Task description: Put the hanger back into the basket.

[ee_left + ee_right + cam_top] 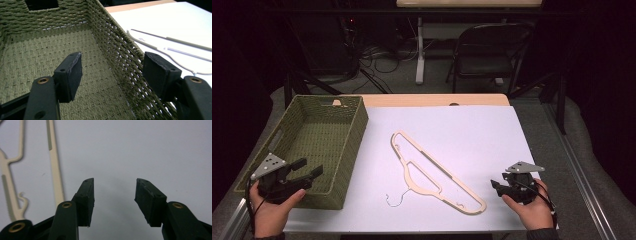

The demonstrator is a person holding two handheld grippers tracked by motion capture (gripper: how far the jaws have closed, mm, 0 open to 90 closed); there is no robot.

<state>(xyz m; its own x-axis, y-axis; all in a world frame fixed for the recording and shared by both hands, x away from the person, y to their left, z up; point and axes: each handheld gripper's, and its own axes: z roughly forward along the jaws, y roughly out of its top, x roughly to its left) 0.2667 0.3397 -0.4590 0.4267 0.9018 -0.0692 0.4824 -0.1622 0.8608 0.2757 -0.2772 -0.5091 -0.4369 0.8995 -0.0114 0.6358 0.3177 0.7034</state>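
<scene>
A cream clothes hanger (408,176) lies flat and slantwise on the white sheet (472,130), its thin wire hook towards the front. My left gripper (309,167) hovers over the near right part of the green woven basket (357,135) with its jaws open. In the left gripper view (112,57) the basket's right wall (117,50) runs between them untouched, and the hanger (175,40) lies beyond. My right gripper (494,186) is held low at the sheet's front right, just right of the hanger's end. It is open (115,182) over bare sheet, with the hanger (56,170) at its left.
The basket has nothing in it and has handle cut-outs in its end walls. Bare wood of the table (437,100) shows behind the sheet. A dark folding chair (489,50) and cables stand on the floor beyond the table.
</scene>
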